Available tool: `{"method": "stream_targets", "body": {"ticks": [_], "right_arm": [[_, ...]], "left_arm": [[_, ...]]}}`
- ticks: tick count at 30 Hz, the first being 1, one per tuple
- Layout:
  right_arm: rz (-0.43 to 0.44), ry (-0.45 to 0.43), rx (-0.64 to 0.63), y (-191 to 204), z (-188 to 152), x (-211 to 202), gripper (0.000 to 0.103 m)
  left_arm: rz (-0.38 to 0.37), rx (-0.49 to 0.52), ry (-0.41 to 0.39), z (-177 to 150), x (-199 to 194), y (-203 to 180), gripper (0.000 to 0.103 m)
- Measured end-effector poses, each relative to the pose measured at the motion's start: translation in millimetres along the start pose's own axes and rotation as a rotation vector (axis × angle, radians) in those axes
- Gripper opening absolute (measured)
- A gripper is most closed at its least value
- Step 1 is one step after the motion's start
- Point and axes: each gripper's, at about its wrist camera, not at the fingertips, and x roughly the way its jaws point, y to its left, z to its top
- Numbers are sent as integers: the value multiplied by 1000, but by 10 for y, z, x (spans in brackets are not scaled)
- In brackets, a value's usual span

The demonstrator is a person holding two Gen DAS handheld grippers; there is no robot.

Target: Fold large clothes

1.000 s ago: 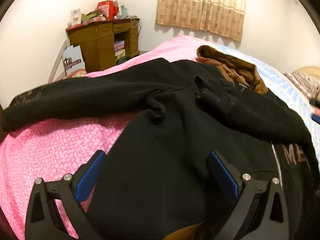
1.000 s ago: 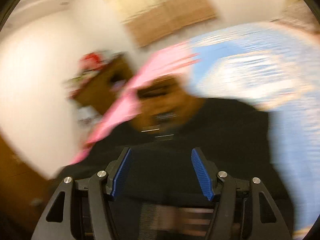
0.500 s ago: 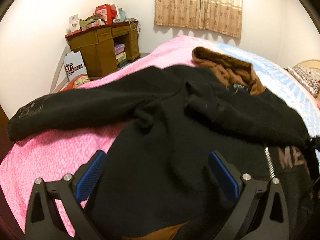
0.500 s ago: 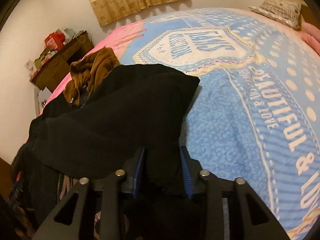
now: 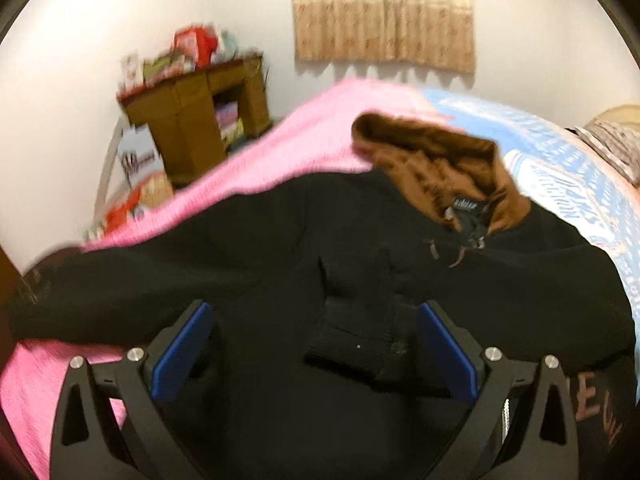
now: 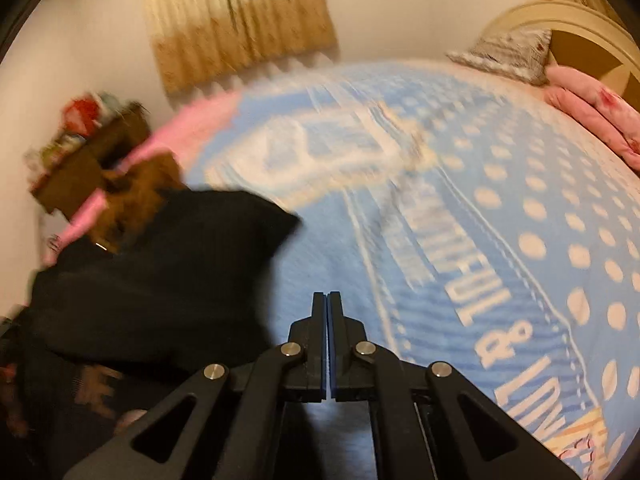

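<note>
L wrist view: left gripper (image 5: 312, 344) wide open, blue pads (image 5: 182, 350) either side of a ribbed sleeve cuff (image 5: 356, 336) lying on the black hoodie (image 5: 280, 264). Nothing gripped. Hoodie is spread across the pink blanket (image 5: 320, 136), brown-lined hood (image 5: 440, 164) at its far end, one sleeve out to the left. Looks like sleeve-fold step: I'd drop straight onto the cuff, pinch the full rib, not the body layer under it, then lay it flat across the chest w/o dragging the torso.

R wrist view: right gripper (image 6: 328, 308) pads pressed together, no cloth between as far as I can tell. It's off the hoodie's right edge, over the blue bedspread (image 6: 480, 220).

Only L view shows cuff + zipper; only R shows the headboard (image 6: 560, 32) and pillow (image 6: 508, 52) beyond the hoodie. Both blurry.
</note>
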Motion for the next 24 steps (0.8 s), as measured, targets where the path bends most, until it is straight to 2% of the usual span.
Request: {"method": "stream_targets", "body": {"ticks": [3, 5, 7, 9, 11, 12, 13, 14, 16, 18, 21, 24], "right_arm": [[152, 27, 59, 134, 236, 89, 1], [202, 47, 40, 319, 332, 193, 1], [215, 75, -31, 654, 363, 349, 1], [174, 124, -103, 913, 352, 588, 1], [18, 212, -178, 1022, 281, 977, 0], [-59, 217, -202, 980, 244, 1144, 0], [-88, 123, -215, 907, 255, 1177, 0], [-114, 110, -207, 855, 265, 1226, 0], [-80, 107, -135, 781, 333, 1271, 0], [-84, 101, -145, 800, 350, 1281, 0], [-51, 107, -124, 774, 338, 1207, 0], [-62, 54, -91, 803, 268, 837, 2]], "left_arm": [[-11, -44, 109, -118, 229, 42, 103], [1, -23, 111, -187, 246, 20, 103], [37, 32, 93, -255, 222, -52, 103], [54, 48, 97, -308, 202, -79, 103], [56, 54, 102, -339, 175, -80, 103], [48, 57, 106, -366, 159, -98, 103], [38, 63, 105, -404, 131, -94, 103], [32, 72, 102, -413, 120, -103, 103], [35, 91, 78, -462, 73, -100, 103], [28, 73, 73, -465, 78, -93, 103], [-13, 5, 92, -417, 134, -15, 103], [-51, -43, 99, -353, 62, 74, 103]]}}
